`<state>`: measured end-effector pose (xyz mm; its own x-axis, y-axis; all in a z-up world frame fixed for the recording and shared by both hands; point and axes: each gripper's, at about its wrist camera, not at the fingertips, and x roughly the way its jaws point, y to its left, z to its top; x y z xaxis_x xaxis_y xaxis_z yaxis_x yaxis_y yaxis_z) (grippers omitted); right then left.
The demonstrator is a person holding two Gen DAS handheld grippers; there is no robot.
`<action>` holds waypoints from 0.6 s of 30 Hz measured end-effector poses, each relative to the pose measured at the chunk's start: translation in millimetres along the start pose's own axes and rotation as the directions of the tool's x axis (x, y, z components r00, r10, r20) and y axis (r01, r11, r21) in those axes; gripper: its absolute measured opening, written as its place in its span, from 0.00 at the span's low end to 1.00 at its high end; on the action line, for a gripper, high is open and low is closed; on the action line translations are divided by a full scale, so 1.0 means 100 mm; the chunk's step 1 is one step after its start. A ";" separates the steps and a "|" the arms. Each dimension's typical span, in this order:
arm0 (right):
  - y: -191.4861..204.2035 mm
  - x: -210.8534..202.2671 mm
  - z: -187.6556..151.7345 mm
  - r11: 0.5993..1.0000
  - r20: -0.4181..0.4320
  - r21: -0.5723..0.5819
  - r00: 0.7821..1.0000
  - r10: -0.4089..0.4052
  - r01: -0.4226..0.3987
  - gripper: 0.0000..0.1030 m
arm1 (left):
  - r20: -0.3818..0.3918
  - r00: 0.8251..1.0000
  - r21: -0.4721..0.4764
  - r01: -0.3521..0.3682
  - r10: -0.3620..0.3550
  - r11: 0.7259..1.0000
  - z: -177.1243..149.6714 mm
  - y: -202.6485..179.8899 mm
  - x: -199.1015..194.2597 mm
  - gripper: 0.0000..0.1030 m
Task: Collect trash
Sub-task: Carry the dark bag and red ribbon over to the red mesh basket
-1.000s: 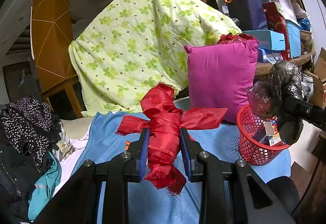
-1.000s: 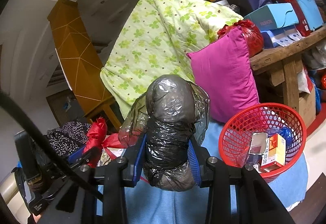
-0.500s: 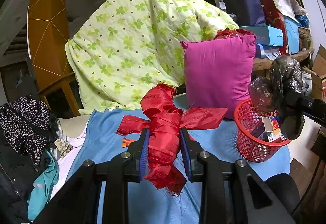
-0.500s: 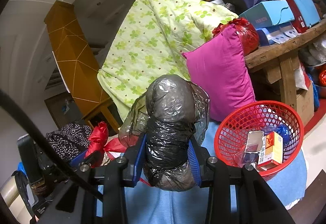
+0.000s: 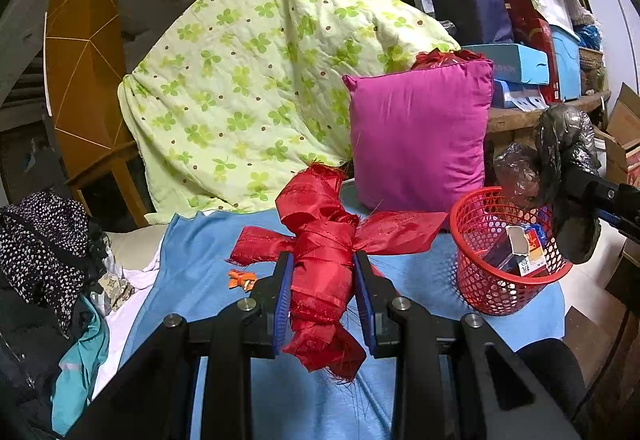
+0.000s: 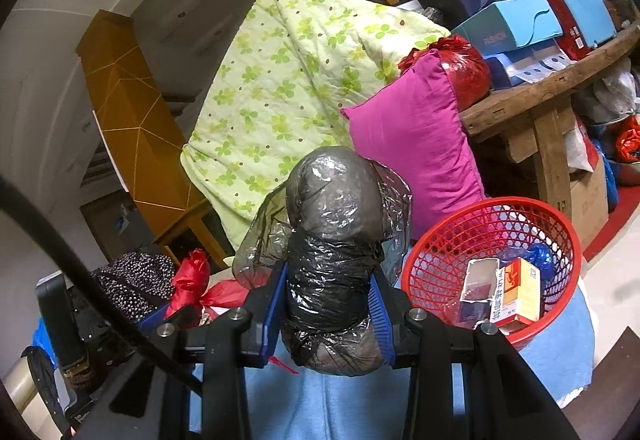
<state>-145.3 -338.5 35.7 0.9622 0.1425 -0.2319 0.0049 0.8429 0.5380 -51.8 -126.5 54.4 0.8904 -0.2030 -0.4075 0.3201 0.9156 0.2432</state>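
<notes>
One red fabric bundle (image 5: 322, 268) in my left gripper (image 5: 322, 292), one black plastic bundle (image 6: 334, 272) in my right gripper (image 6: 332, 316), one red basket (image 6: 440, 252) right of it, two cartons inside, one magenta pillow (image 5: 420, 135) ahead.

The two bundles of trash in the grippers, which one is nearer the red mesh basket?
The crumpled black plastic bag bundle, held in the right gripper beside the red mesh basket. The red fabric bundle in the left gripper sits farther away.

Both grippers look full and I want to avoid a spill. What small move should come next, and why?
Probably carry the right gripper over the red basket and let go. It is clamped on the black plastic bag wad, nearest the basket. The left gripper holds the red ribbon bundle farther away.
</notes>
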 end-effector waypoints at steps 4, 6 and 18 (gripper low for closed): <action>-0.04 -0.03 0.01 1.000 0.005 0.008 1.000 -0.009 0.009 0.40 | -0.003 1.000 0.006 0.014 -0.014 1.000 0.01 -0.04 0.01 0.30; -0.06 -0.03 0.01 1.000 0.008 0.011 1.000 -0.015 0.015 0.40 | -0.003 1.000 0.011 0.015 -0.015 1.000 0.02 -0.07 0.02 0.30; -0.23 -0.13 0.05 0.998 0.029 0.042 0.998 -0.052 0.051 0.40 | -0.003 0.999 0.044 0.034 -0.034 0.998 0.07 -0.22 0.05 0.30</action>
<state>-156.8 -362.6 30.7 0.9681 0.0837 -0.2361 0.0650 0.8264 0.5594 -52.0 -149.8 53.3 0.8782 -0.2329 -0.4177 0.3640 0.8920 0.2680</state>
